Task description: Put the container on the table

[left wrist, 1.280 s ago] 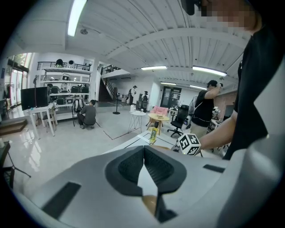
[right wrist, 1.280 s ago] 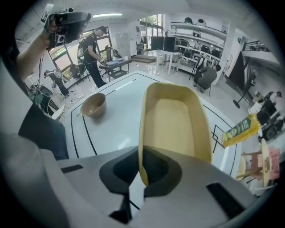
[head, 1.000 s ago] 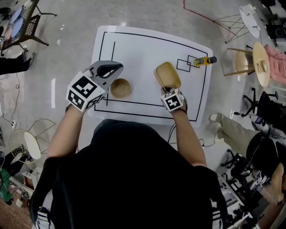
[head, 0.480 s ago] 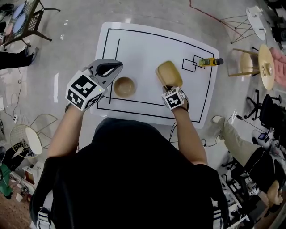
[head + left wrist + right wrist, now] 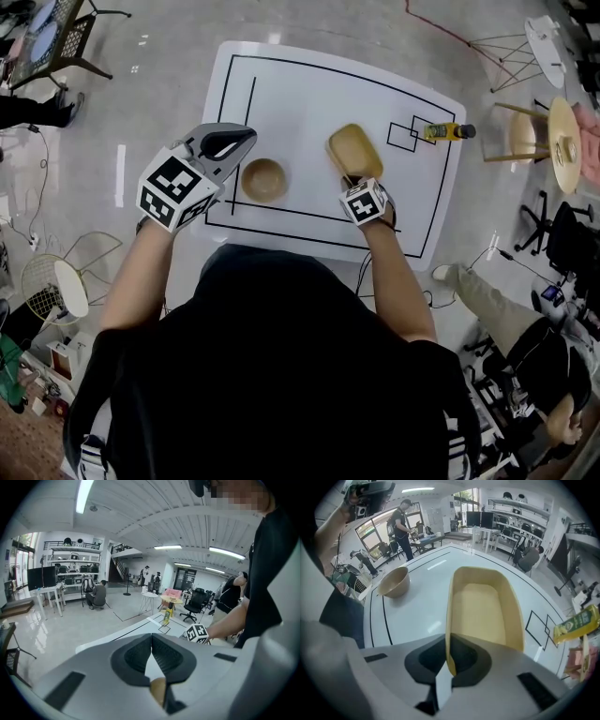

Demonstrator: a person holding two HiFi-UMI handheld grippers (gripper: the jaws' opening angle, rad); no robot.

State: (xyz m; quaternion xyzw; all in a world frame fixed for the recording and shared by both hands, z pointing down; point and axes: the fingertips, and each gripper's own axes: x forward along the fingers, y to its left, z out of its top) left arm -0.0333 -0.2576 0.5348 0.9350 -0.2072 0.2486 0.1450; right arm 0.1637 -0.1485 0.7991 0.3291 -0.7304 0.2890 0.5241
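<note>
My right gripper (image 5: 352, 180) is shut on the near rim of a tan oblong container (image 5: 354, 152), over the right half of the white table (image 5: 309, 89). In the right gripper view the container (image 5: 483, 606) stretches away from the jaws (image 5: 449, 660), open side up and tilted. I cannot tell whether its base touches the table. My left gripper (image 5: 246, 141) hangs over the table's left side, shut with nothing between its jaws (image 5: 151, 641). It is just left of a round tan bowl (image 5: 263, 179).
A yellow bottle (image 5: 445, 131) lies by the small black squares at the table's right edge. Black lines frame the tabletop. Chairs, stools and side tables (image 5: 553, 141) stand round the table, and a seated person's leg (image 5: 478, 291) is at the right.
The head view has shifted a little. Both grippers, the container and the bowl keep almost the same places on the table.
</note>
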